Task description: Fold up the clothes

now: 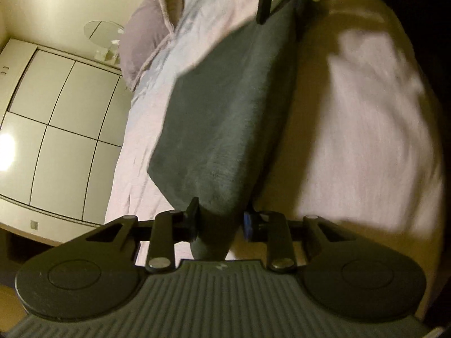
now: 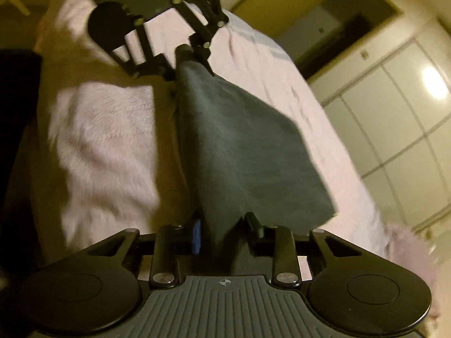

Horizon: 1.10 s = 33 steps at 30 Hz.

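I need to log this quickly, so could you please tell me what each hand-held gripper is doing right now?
Left hand-held gripper: closed on the dark grey folded cloth garment.
Right hand-held gripper: closed on the same garment.

Right gripper (image 2: 222,232) at bottom of frame, jaws closed on one end of a dark grey cloth (image 2: 242,152). Cloth stretches up and away, taut, to the left gripper (image 2: 189,53) near the top, which pinches the far end. One corner of the cloth hangs loose toward the right. Underneath, a bed with a pale pink sheet (image 2: 284,79). Fluffy pink blanket (image 2: 104,146) to the left of the cloth, blurred. White wardrobe doors (image 2: 400,107) on the right, with a bright light reflection (image 2: 434,84).
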Available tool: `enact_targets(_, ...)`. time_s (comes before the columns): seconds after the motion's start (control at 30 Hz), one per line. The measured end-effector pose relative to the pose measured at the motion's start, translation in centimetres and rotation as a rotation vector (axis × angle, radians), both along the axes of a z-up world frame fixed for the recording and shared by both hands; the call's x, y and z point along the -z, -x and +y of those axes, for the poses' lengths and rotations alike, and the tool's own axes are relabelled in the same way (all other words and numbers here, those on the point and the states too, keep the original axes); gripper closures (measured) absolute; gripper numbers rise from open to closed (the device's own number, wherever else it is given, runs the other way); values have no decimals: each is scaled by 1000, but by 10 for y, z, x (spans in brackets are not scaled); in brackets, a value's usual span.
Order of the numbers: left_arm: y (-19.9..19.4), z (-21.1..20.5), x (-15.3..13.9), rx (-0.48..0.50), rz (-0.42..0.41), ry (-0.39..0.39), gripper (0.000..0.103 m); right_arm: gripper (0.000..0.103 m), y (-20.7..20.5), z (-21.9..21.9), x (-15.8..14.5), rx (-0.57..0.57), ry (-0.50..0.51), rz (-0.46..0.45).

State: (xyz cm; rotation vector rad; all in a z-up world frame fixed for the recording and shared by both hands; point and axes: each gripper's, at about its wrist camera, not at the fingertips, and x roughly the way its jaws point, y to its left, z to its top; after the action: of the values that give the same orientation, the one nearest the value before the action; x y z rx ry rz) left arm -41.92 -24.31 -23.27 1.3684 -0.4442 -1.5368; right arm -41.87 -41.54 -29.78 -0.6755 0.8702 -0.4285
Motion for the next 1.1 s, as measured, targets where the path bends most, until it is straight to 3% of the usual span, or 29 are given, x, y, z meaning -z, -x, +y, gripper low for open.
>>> enact_targets(0.13,53,2,-34,91,171,0,81,86,55,-34,-36,144,131,-14)
enact_targets(0.23,100,-13,-34,134,250,-4,82,89,98,-70,-42,302,204,-28)
enact_targets(0.3,131,-21,-26,149,322,-43,82,89,125,-93,-42,428,180,-61)
enact_targets(0.37,155,-19,-15,196,339,-71,83,89,149,-106,-43,547,73,-133)
enact_targets(0.43,165,-13,-8,257,328,-98,83,87,170,-104,-52,613,-116,-306)
enact_targets(0.5,163,-7,-7,284,327,-102,83,61,191,-106,-54,681,-380,-515)
enact_targets(0.53,156,-4,-10,280,339,-92,83,34,196,-110,-52,715,-518,-632)
enact_targets(0.57,147,-2,-14,267,356,-77,83,26,197,-113,-45,729,-638,-715)
enact_targets(0.63,130,-8,-26,222,361,-31,82,26,197,-116,-28,742,-873,-866)
enact_targets(0.73,100,-13,-38,143,281,50,73,26,188,-131,-6,804,-1064,-967)
enact_targets(0.8,80,-25,-40,79,227,84,73,26,182,-139,4,824,-1138,-1014)
enact_targets(0.87,64,-39,-41,28,223,95,71,26,179,-150,16,870,-1188,-1082)
enact_targets(1.0,36,-64,-34,-66,265,88,71,27,176,-176,30,939,-1258,-1207)
enact_targets(1.03,33,-71,-31,-77,270,85,71,42,177,-183,22,921,-1249,-1206)
enact_targets(1.07,31,-78,-29,-83,272,84,71,69,178,-189,15,903,-1240,-1204)
enact_targets(1.1,30,-82,-27,-85,274,81,71,71,179,-196,8,885,-1232,-1203)
